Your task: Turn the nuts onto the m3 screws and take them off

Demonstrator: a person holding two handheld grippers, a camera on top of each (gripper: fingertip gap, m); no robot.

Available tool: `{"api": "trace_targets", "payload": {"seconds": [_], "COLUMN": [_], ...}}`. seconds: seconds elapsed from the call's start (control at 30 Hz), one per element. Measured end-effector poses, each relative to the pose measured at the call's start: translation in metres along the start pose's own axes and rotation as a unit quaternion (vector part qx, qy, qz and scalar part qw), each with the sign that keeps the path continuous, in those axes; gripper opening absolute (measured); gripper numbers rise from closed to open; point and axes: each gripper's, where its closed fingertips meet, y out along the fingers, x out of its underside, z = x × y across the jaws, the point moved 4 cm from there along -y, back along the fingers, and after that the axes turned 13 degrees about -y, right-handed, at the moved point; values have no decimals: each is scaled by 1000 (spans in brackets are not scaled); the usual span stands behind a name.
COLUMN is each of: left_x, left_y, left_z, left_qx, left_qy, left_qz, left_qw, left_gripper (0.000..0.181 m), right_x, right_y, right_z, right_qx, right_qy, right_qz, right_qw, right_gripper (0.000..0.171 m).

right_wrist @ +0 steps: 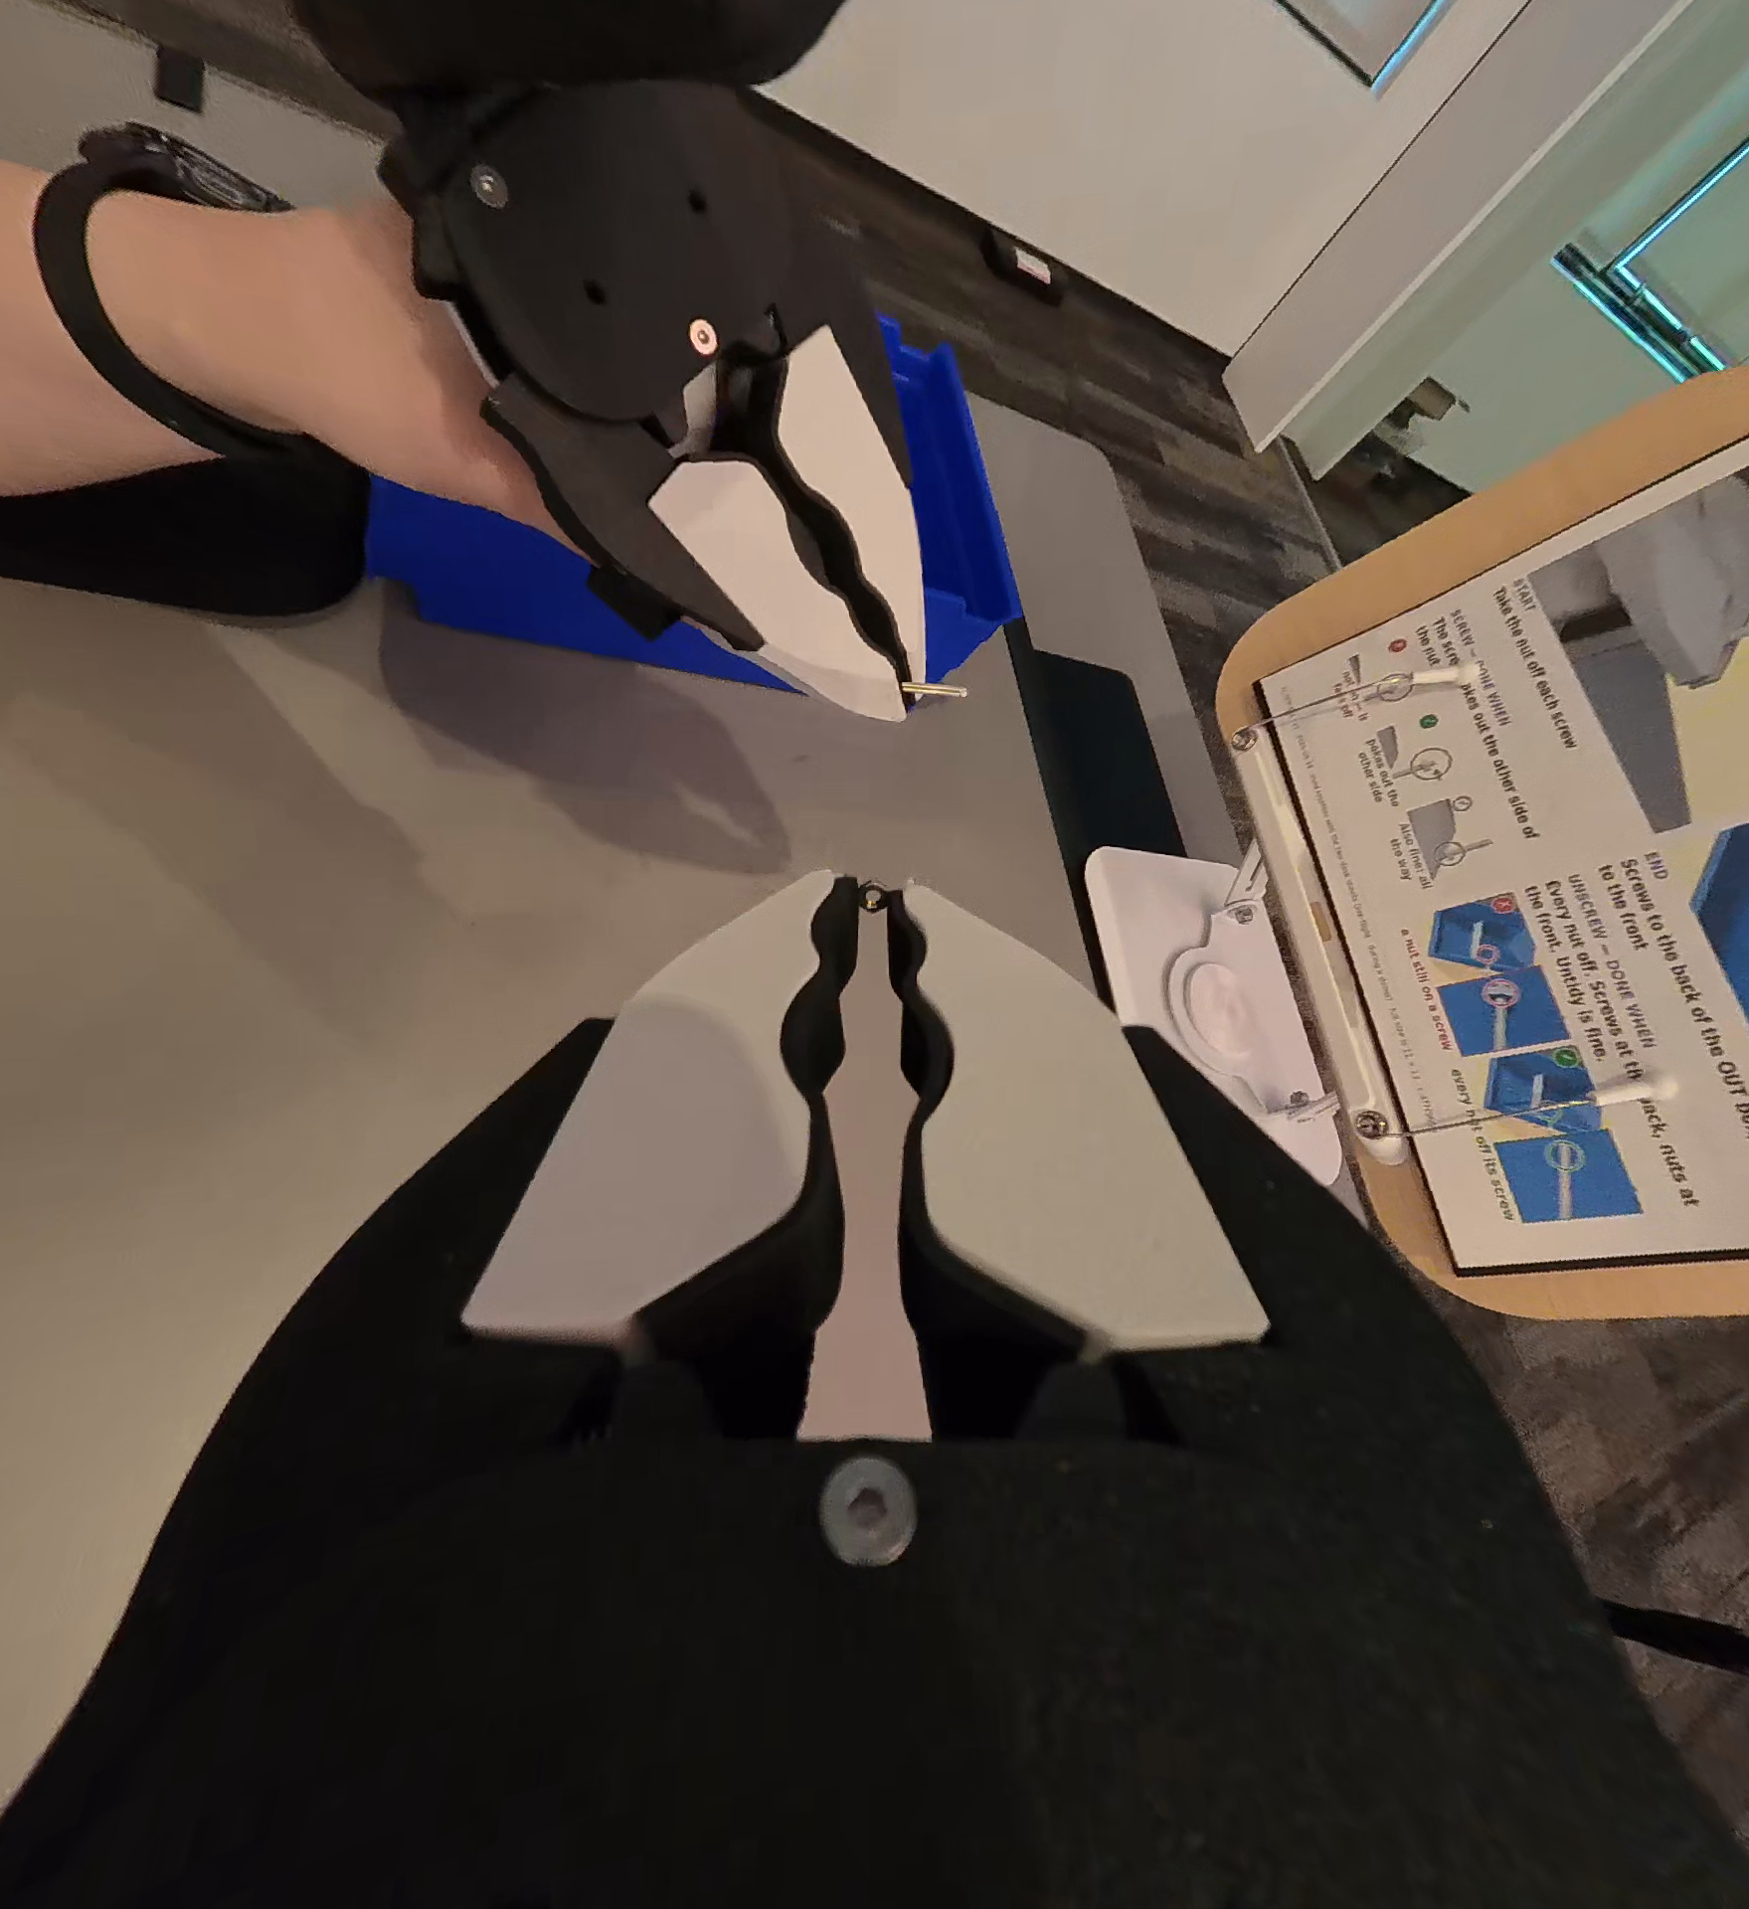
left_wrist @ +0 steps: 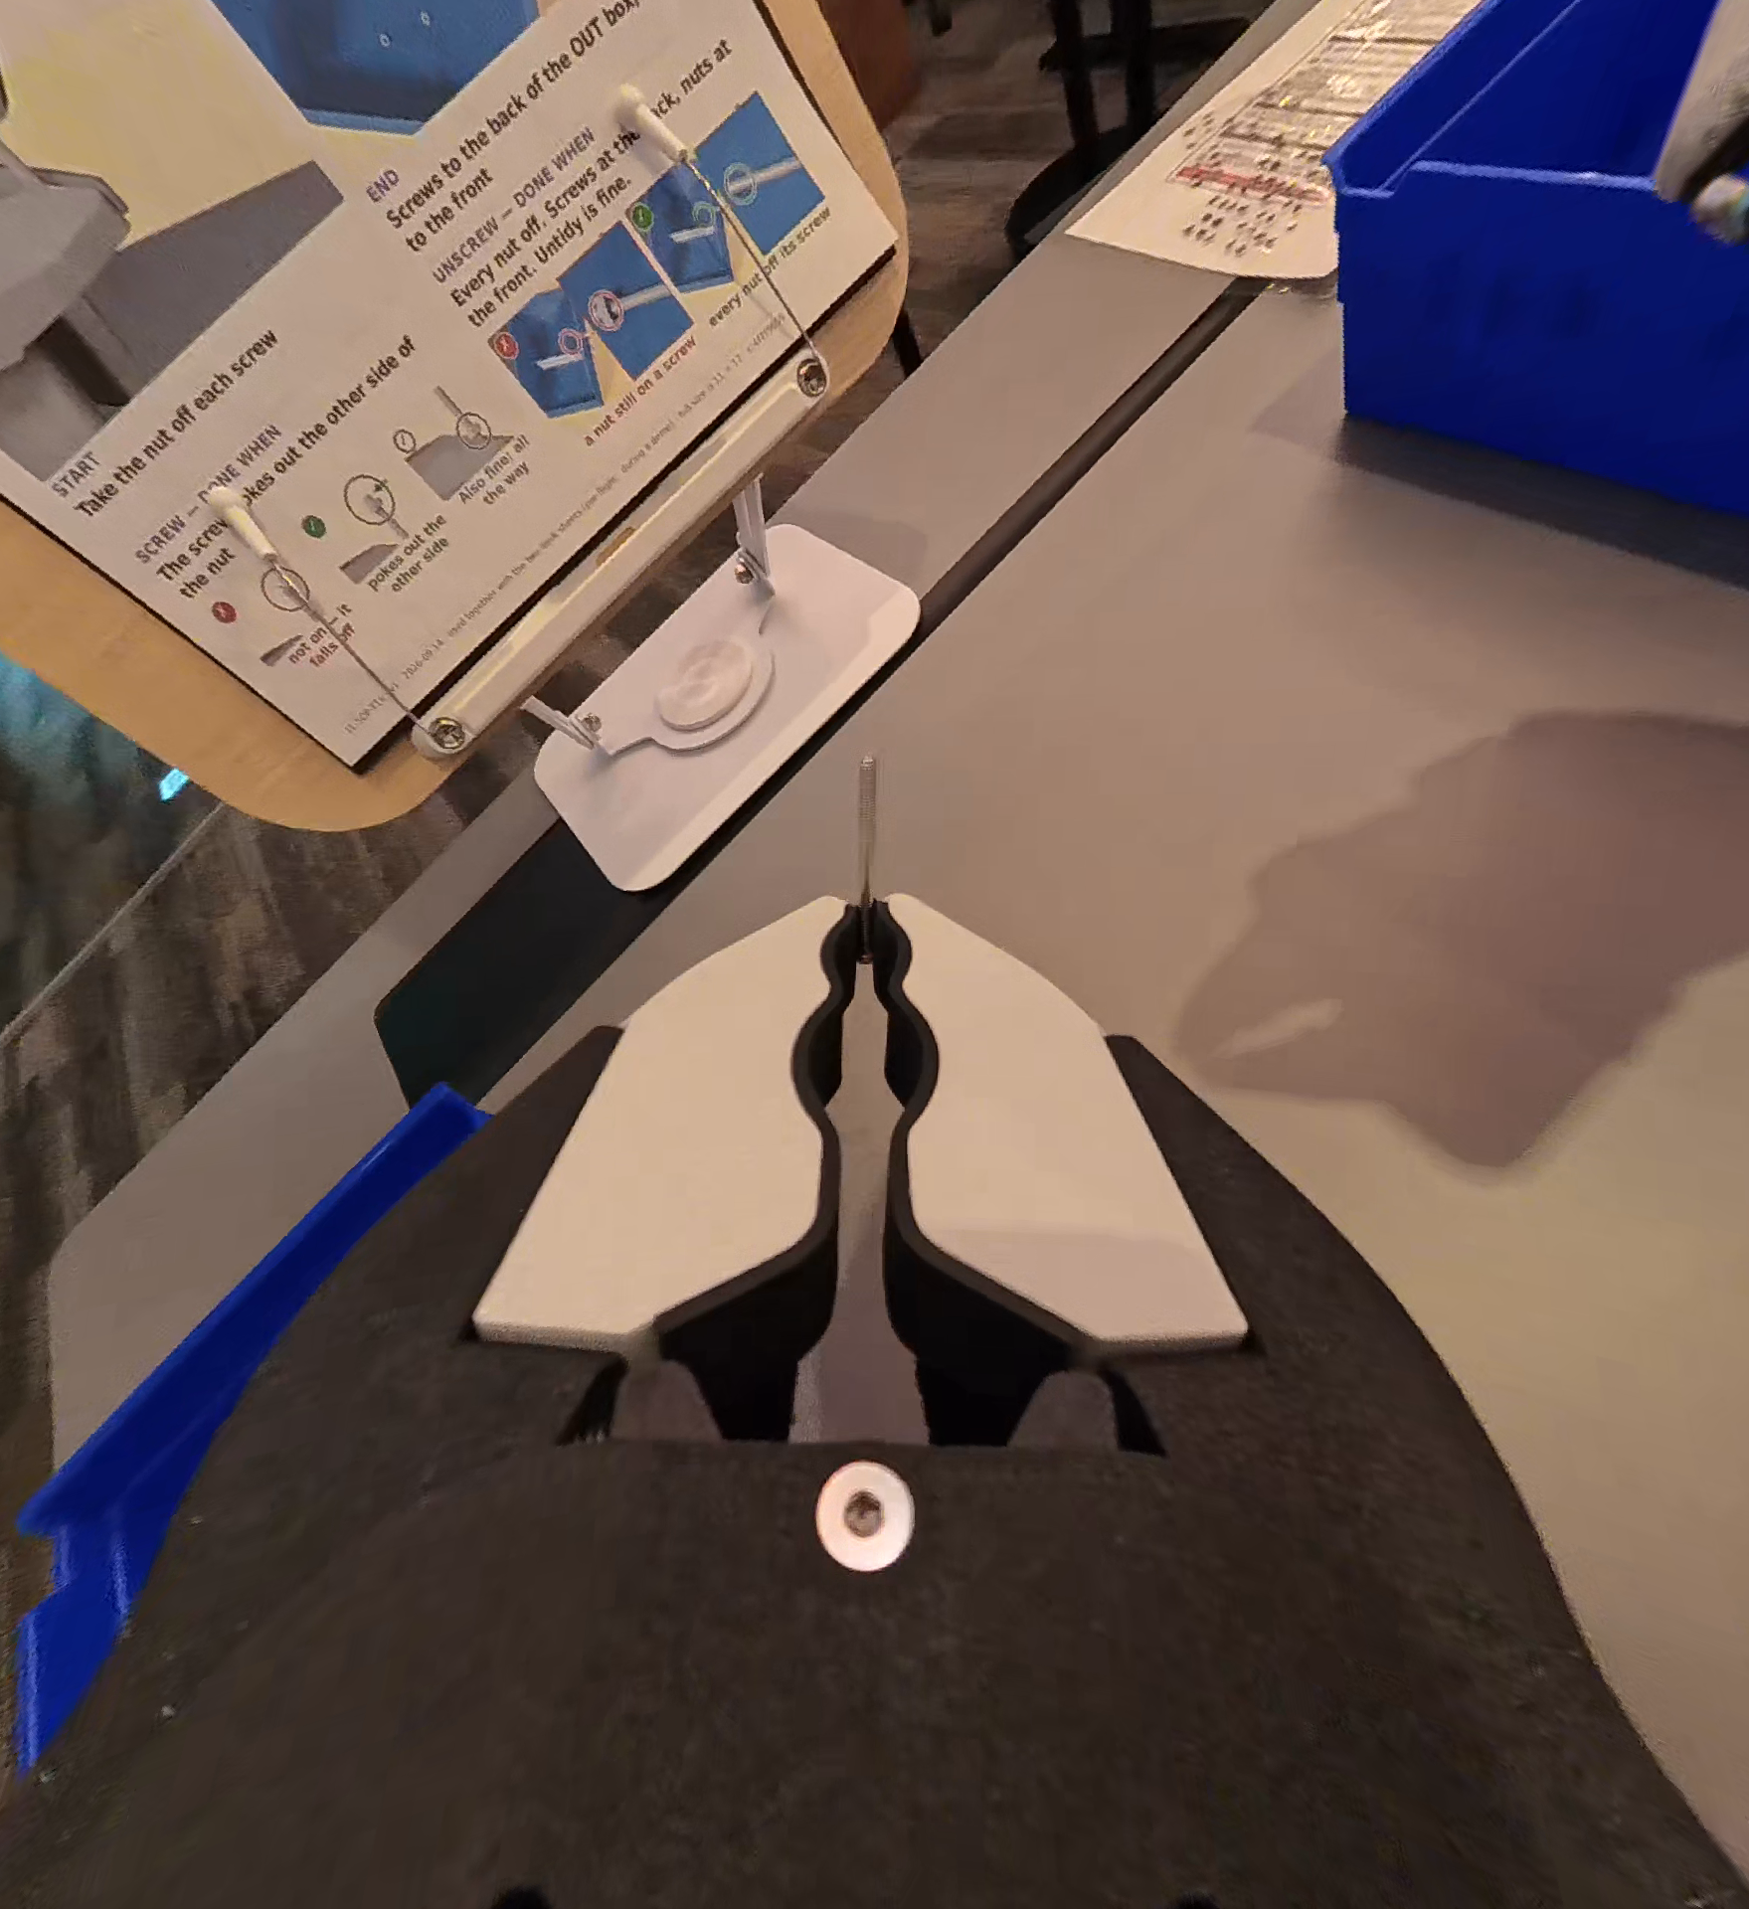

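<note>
We hold 1 screw (left_wrist: 867, 826) in the left gripper (left_wrist: 865, 909). Its 2 fingers are pressed together on the head end of the screw, and the thin threaded shaft points forward, away from the camera, above the grey table (left_wrist: 1262, 930). No nut sits on the shaft as far as we can see.

The right gripper (right_wrist: 870, 890) is also closed, and between its tips there is a very small dark and shiny piece, which we judge to be the nut (right_wrist: 871, 897). It is too small to tell how it is turned. In the left wrist view the same gripper appears only at the upper right corner, blurred, in front of a blue bin (left_wrist: 1572, 341).

In the right wrist view the screw sticks out sideways from the left gripper, towards the right of the picture, near the other blue bin (right_wrist: 942, 496). The nut and the screw tip are clearly apart, with bare table between them.

So we judge that the step in hand is to bring the nut to the screw, before any turning begins. The next move calls for 2 things: the hole of the nut must line up with the axis of the shaft, and the 2 grippers must come together slowly, because both parts are tiny and can slip. An instruction sheet on a wooden stand (right_wrist: 1469, 1281) is at the table edge, not in the way.
</note>
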Motion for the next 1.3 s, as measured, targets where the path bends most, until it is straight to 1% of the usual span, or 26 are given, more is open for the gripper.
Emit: {"api": "trace_targets", "payload": {"seconds": [0.13, 0.27, 0.37, 0.43, 0.5, 0.57, 0.7, 0.8, 0.9, 0.97, 1.1, 1.3], "left_x": [1, 3, 5, 5, 4, 3, 2, -2, -5, -5, 0, 1], "left_y": [1, 3, 5, 6, 5, 3, -3, -10, -15, -14, -11, -10], "left_z": [-2, 2, 3, 9, 21, 26, 40, 51, 63, 64, 66, 69], "left_qx": [-41, -30, -30, -13, 21, 20, 62, 90, 123, 113, 120, 127], "left_qy": [16, 9, 22, 39, 75, 100, 120, 143, 161, 176, 189, 204], "left_qz": [-5, -9, -16, -19, -12, -6, -7, 13, 37, 36, 28, 32], "left_qw": [999, 999, 999, 999, 997, 995, 991, 985, 979, 977, 974, 970], "left_gripper": [2, 2, 2, 2, 2, 2, 2, 2, 2, 2, 2, 2], "right_x": [3, 7, 10, 10, 6, 1, -7, -9, -4, -2, -2, 6], "right_y": [8, 14, 16, 16, 15, 11, 1, 1, 7, 9, 11, 17], "right_z": [0, 0, 0, 0, -5, -9, -13, -20, -27, -28, -29, -32], "right_qx": [-4, -4, -9, -10, -25, -32, -14, -24, -33, -25, -13, -31], "right_qy": [3, -1, 2, 0, -16, -43, -94, -125, -165, -180, -200, -201], "right_qz": [-4, -16, -18, -12, 12, 28, 36, 44, 21, 3, -15, -32], "right_qw": [1000, 1000, 1000, 1000, 999, 998, 995, 991, 986, 983, 980, 979], "right_gripper": [5, 5, 5, 5, 5, 5, 5, 5, 5, 5, 5, 5]}}
